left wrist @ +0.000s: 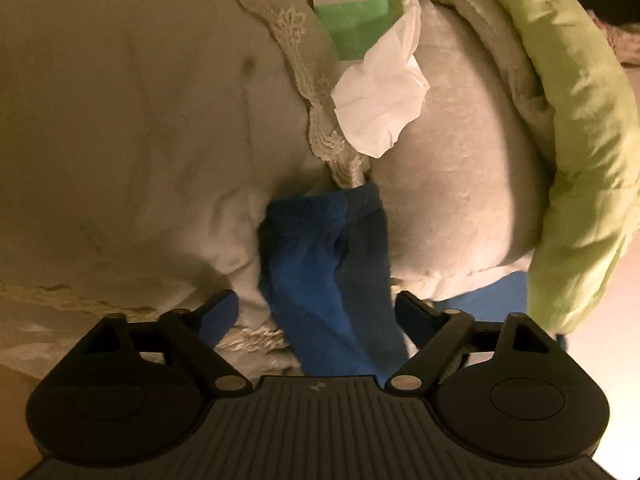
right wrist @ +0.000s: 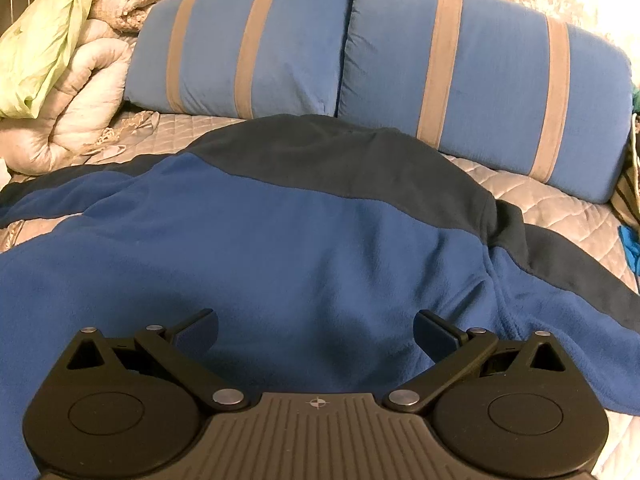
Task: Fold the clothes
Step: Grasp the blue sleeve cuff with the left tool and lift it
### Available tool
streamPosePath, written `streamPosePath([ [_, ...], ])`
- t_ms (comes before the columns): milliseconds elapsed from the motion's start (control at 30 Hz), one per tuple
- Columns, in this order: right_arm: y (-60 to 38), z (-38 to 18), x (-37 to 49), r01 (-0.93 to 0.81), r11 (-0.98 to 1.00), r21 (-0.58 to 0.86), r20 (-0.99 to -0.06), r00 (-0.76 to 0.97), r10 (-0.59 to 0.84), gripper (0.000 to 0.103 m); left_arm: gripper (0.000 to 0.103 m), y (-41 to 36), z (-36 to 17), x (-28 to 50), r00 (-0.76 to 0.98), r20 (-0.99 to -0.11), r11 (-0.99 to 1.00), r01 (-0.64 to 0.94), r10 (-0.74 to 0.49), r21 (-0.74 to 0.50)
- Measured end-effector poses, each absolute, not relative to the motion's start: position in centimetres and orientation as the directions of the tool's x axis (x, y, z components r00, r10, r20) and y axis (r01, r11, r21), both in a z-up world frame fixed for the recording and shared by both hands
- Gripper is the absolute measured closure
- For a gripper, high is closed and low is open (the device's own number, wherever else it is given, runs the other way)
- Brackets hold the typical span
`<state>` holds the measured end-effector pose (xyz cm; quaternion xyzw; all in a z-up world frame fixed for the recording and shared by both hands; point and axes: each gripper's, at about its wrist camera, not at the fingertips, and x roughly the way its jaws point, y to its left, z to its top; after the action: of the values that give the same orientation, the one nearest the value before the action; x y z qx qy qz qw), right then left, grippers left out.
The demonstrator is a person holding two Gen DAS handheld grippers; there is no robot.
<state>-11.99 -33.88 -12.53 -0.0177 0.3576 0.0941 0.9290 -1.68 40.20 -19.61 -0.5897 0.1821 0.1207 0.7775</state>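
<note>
The blue fleece top is being left spread flat, sleeves out, unfolded. Nothing is being gripped: left gripper and right gripper are being held wide open.

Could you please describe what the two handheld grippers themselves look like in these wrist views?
Both look alike. The left gripper and right gripper each have a ribbed grey body with a small cross-shaped mark at its front centre, two round black discs at the sides, black link arms with silver pivot pins, and short dark fingers with blue pads. No cables, hands or sleeves show.
</note>
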Motion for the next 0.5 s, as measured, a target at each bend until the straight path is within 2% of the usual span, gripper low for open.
streamPosePath([
  [33, -33.9, -12.5, -12.0, -0.187, 0.982, 0.035, -0.669, 0.725, 0.162, 0.000, 0.035, 40.3, -19.9, -1.3, 0.905, -0.424, 0.265, -0.400, -0.038, -0.878],
  [133, -33.7, -12.6, -11.9, -0.190, 0.981, 0.033, -0.674, 0.721, 0.162, 0.000, 0.035, 40.6, -20.6, -0.3, 0.906, -0.417, 0.233, -0.391, -0.071, -0.890],
  [167, -33.7, -12.6, -11.8, -0.191, 0.981, 0.032, -0.675, 0.720, 0.162, 0.000, 0.039, 40.7, -20.9, 0.1, 0.906, -0.414, 0.222, -0.389, -0.082, -0.894],
  [233, -33.5, -12.6, -11.8, -0.196, 0.980, 0.029, -0.680, 0.715, 0.163, 0.000, 0.096, 40.9, -20.5, 0.5, 0.873, -0.483, 0.214, -0.459, -0.071, -0.862],
  [300, -33.4, -12.7, -11.7, -0.202, 0.979, 0.025, -0.685, 0.709, 0.164, 0.000, 0.097, 40.9, -18.6, 1.1, 0.845, -0.533, 0.267, -0.506, -0.038, -0.820],
  [400, -33.5, -12.7, -11.9, -0.202, 0.979, 0.025, -0.680, 0.714, 0.165, 0.000, 0.097, 40.1, -12.7, 2.1, 0.857, -0.514, 0.488, -0.459, 0.025, -0.742],
  [500, -33.8, -12.7, -11.9, -0.204, 0.978, 0.043, -0.677, 0.714, 0.178, 0.000, 0.097, 39.5, -8.3, 2.8, 0.862, -0.506, 0.587, -0.428, 0.037, -0.687],
])
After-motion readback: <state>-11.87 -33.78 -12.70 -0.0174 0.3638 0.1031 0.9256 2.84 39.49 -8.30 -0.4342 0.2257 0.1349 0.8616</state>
